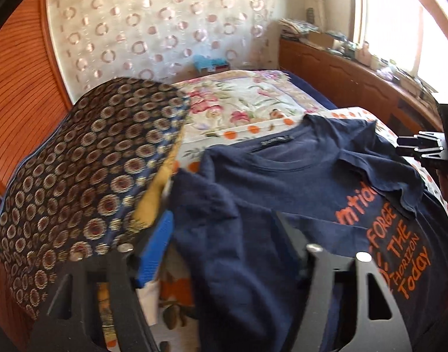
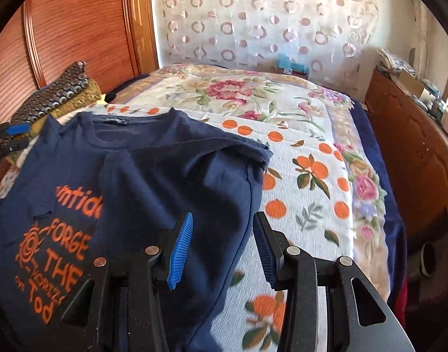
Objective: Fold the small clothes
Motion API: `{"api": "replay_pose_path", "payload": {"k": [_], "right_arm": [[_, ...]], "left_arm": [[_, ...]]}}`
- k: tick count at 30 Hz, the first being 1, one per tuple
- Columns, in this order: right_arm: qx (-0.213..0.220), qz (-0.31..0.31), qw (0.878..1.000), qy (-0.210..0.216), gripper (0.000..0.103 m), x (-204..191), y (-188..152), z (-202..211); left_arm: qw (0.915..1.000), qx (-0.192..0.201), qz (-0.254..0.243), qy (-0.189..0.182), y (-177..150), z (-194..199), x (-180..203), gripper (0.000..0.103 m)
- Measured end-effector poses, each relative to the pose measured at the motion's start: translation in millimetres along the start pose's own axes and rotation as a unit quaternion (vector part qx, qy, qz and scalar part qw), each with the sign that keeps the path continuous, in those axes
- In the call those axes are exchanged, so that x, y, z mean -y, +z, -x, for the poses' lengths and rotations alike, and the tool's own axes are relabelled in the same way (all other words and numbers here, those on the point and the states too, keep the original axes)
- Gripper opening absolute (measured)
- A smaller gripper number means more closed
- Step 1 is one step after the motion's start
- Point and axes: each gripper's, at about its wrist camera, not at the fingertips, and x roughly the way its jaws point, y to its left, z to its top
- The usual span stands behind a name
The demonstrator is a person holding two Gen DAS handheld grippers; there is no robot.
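A navy T-shirt (image 1: 297, 182) with orange lettering lies face up on the bed, both sleeves folded in over its front; it also shows in the right wrist view (image 2: 153, 170). My left gripper (image 1: 224, 228) is open, jaws wide apart over the shirt's folded left side, holding nothing. My right gripper (image 2: 224, 234) is open over the shirt's right folded edge, empty. The right gripper also shows at the far right of the left wrist view (image 1: 420, 145); the left one shows at the left edge of the right wrist view (image 2: 15, 138).
A white bedspread with orange dots (image 2: 306, 182) lies under the shirt, over a floral blanket (image 2: 238, 94). A patterned blue-and-gold cloth pile (image 1: 91, 161) sits at the left. A wooden wardrobe (image 2: 77, 29) and a cluttered wooden cabinet (image 2: 414, 135) flank the bed.
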Motion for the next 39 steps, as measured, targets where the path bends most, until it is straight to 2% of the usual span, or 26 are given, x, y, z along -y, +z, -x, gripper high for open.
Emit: {"api": "replay_pose_path", "payload": {"k": [2,5,11,13,16,23,26,33,34,36,37,39], "right_arm": [[-0.006,0.0,1.0,-0.003,0.044,2.8,5.4,-10.2],[-0.018,-0.005,1.0,-0.007,0.044,7.7,13.0,-25.0],[-0.025,-0.01,1.0,-0.011,0.044,9.5,21.3,-37.3],[-0.025,-0.007,1.0,-0.012,0.044,11.5,21.9,-40.0],[-0.026,-0.008,1.0,-0.009,0.044,12.5,22.9,-42.4],[-0.028,-0.014,0.999,0.012,0.044,18.5,28.5,-48.9],[-0.027,-0.019,0.999,0.017,0.044,22.2,29.2,-50.8],[-0.025,-0.024,0.999,0.02,0.044,22.4,31.6,-55.1],[-0.024,-0.023,0.999,0.018,0.039,20.7,32.1,-55.8],[-0.024,-0.017,0.999,0.013,0.017,17.5,31.7,-55.6],[-0.025,-0.016,0.999,0.022,0.01,16.0,31.8,-55.3],[-0.021,-0.014,0.999,0.025,0.01,11.6,31.9,-51.9]], "left_arm": [[1.0,-0.001,0.004,0.0,-0.2,-2.3,-4.6,0.051],[0.9998,-0.017,0.006,0.004,-1.9,-12.4,-7.2,0.044],[0.998,-0.05,0.011,0.036,-18.0,-31.2,-7.8,0.044],[0.9975,-0.057,0.019,0.037,-24.5,-33.9,-9.6,0.044],[0.9973,-0.06,0.017,0.039,-31.2,-34.7,-6.4,0.052],[0.9972,-0.057,0.039,0.028,-35.3,-34.2,-9.0,0.052],[0.997,-0.057,0.053,0.003,-36.9,-32.5,-14.1,0.039],[0.9962,-0.054,0.067,-0.011,-38.7,-24.8,-25.7,0.013],[0.9961,-0.053,0.069,-0.015,-39.1,-23.6,-27.0,0.01],[0.9962,-0.051,0.068,-0.019,-38.7,-21.5,-26.4,0.009],[0.9964,-0.047,0.067,-0.02,-38.7,-18.4,-26.2,0.008],[0.9969,-0.037,0.066,-0.022,-36.1,-10.8,-25.7,0.008]]}}
